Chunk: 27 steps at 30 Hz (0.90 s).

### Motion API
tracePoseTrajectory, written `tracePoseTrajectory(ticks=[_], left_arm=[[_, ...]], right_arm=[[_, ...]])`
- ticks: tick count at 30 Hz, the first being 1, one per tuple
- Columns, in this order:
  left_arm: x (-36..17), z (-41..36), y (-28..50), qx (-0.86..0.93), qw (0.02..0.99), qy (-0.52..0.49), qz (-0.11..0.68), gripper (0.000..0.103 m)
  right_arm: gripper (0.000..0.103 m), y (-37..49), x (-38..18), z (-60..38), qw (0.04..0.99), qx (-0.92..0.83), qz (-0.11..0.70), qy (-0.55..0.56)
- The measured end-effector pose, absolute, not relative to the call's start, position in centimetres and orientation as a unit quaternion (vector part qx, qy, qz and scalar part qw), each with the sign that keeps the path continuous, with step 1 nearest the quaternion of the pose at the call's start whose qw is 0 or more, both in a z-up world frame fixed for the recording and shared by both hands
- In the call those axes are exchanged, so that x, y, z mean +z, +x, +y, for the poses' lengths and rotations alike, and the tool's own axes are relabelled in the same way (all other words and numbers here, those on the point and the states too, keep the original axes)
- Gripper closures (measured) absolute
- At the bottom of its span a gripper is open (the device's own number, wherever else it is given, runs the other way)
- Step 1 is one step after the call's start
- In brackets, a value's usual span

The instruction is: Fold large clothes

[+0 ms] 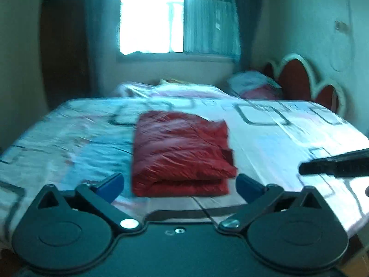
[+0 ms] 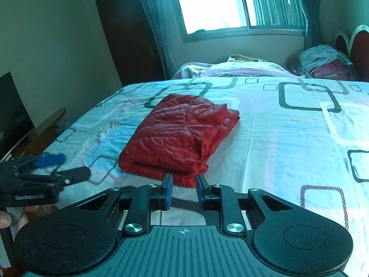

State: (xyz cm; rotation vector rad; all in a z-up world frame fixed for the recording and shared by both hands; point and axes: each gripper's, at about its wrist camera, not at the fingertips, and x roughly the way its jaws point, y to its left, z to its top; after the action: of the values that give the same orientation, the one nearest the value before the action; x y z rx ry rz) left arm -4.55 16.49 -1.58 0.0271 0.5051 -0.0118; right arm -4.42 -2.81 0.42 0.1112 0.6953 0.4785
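Right now your left gripper (image 1: 180, 184) has its two blue pads spread wide, released, with nothing between them; the near folded edge of the one red jacket (image 1: 182, 152) sits in the gap's line of sight at the lower centre of the left wrist frame, beyond the tips and not touched. Your right gripper (image 2: 183, 190) is narrower, its two blue pads parted by a small gap and holding nothing (the jacket's near corner lies just past the tips, apart from them). That jacket (image 2: 177, 138) is a single folded bundle, layers stacked, lying flat on the bed sheet (image 2: 288, 138) in the middle of the right wrist frame. At the lower left of that frame your other gripper (image 2: 62, 166) shows side-on, hovering over the sheet. Farther out you can count one window (image 1: 152, 20) at top centre, one dark wardrobe (image 2: 126, 34) at upper left, one scalloped red headboard (image 1: 306, 80) at right, and one pile of bedding (image 2: 322, 62) beside it.
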Motion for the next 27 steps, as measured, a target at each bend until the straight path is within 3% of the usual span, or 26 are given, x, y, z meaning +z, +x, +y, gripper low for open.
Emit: tracePoseTrajectory(ticks=[1, 3, 27], left_arm=[[-1.6, 16.3, -4.8, 0.004, 0.967, 0.021, 0.252, 0.0], [-1.6, 16.2, -5.4, 0.014, 0.968, 0.026, 0.249, 0.0], [0.7, 16.0, -9.9, 0.001, 0.975, 0.02, 0.22, 0.0]], right_arm=[[0.006, -4.9, 0.5, -2.8, 0.916, 0.217, 0.332, 0.05], [0.0, -5.8, 0.6, -3.0, 0.926, 0.216, 0.306, 0.045], [0.0, -11.5, 2.6, -1.3, 0.939, 0.169, 0.297, 0.034]])
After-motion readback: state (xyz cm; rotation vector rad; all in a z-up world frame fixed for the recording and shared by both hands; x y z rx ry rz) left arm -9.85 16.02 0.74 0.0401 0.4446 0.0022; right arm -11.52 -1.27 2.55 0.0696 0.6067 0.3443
